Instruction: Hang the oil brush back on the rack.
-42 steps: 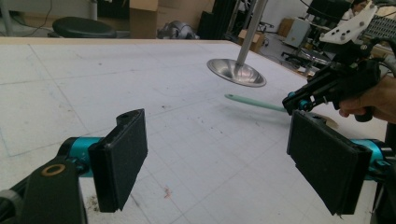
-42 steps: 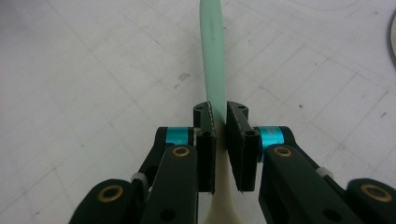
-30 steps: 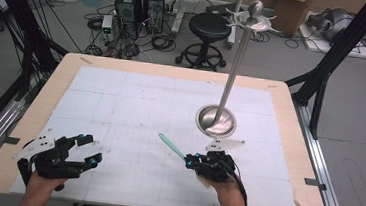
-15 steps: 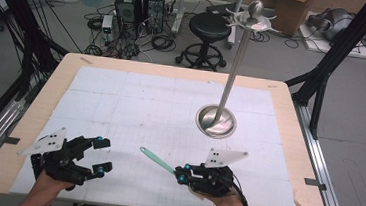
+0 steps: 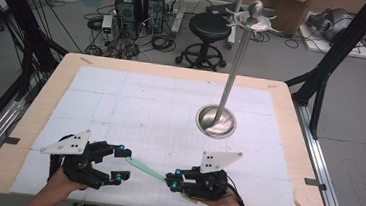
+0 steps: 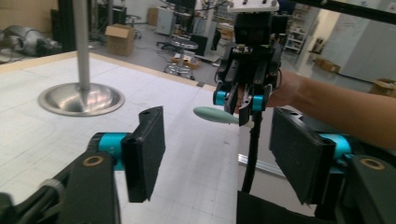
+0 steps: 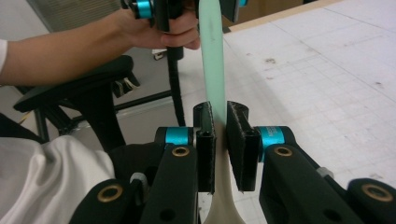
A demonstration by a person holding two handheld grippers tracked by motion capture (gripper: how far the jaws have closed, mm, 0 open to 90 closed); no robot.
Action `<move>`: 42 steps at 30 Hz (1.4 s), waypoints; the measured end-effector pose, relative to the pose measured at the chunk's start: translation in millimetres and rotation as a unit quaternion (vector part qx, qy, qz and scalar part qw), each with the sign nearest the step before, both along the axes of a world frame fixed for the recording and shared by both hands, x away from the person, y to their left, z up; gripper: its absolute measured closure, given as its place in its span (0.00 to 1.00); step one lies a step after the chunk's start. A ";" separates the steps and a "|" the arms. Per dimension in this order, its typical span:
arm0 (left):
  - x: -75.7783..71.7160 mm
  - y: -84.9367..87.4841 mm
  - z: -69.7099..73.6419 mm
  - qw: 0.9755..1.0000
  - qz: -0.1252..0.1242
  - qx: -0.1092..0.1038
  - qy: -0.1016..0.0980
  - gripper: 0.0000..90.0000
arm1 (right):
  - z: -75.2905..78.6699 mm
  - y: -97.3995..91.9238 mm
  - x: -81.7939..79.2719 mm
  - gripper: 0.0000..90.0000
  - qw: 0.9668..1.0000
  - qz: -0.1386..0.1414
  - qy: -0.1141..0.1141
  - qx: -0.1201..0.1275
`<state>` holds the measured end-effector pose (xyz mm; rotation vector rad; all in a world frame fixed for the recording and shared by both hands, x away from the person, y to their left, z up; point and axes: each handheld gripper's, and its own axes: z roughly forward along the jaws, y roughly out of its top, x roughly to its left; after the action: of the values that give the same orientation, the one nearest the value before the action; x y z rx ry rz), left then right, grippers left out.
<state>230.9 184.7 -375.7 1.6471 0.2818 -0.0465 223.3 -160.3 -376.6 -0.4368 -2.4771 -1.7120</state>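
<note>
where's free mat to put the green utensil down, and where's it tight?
Free: the white gridded mat left of the metal stand's base, back to the far edge, plus the near-right strip beyond the right gripper. Tight: the near edge, where that gripper clamps the pale-green utensil, its tip between the left gripper's closing, not yet touching jaws.

stand [image 5: 218,117]: polished metal, mirror-glossy dish base and smooth bright pole
table [image 5: 289,127]: pale wood edge, matt, all round the stand's white sheet
sheet [image 5: 135,104]: white, matt, paper-like, faint grid lines, a few scuffs, under the stand's base
spatula [image 5: 146,169]: mint-green handle, smooth satin plastic or silicone, cream toward its wide end, lying nearer the person than the stand
right gripper [image 7: 220,122]: matt black plastic jaws, rough dark pads, glossy teal metal collars, brass-coloured rivets
left gripper [image 6: 219,140]: same matt black plastic, teal collars
</note>
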 end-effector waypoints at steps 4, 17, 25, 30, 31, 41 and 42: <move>-1.1 -6.0 2.4 1.000 -0.016 -0.002 -0.005 0.50 | -0.1 0.6 -1.4 0.91 1.000 0.010 0.002 0.008; 0.5 -21.3 2.8 0.999 -0.034 -0.029 -0.005 0.67 | 1.0 5.6 -0.2 0.91 0.998 0.024 -0.001 0.053; 0.7 -19.9 4.2 0.998 -0.047 -0.040 -0.014 0.80 | -0.9 9.4 1.3 0.91 0.997 0.035 0.004 0.061; 2.1 -20.5 6.4 0.997 -0.058 -0.042 -0.005 0.83 | -1.1 10.3 1.9 0.91 0.997 0.038 0.001 0.064; 2.1 -20.5 6.4 0.997 -0.058 -0.042 -0.005 0.84 | -1.1 10.3 1.9 0.91 0.997 0.038 0.001 0.064; 4.7 -28.5 23.8 0.999 -0.031 -0.009 -0.005 0.84 | -1.1 15.0 0.7 0.60 0.998 -0.040 -0.037 0.028; 4.8 -29.2 25.8 1.000 -0.028 -0.009 -0.004 0.84 | 0.1 14.9 -0.2 0.59 0.998 -0.049 -0.042 0.025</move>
<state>235.7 155.4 -349.9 1.6363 0.2284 -0.0846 223.1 -145.4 -376.5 -0.5001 -2.5017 -1.8633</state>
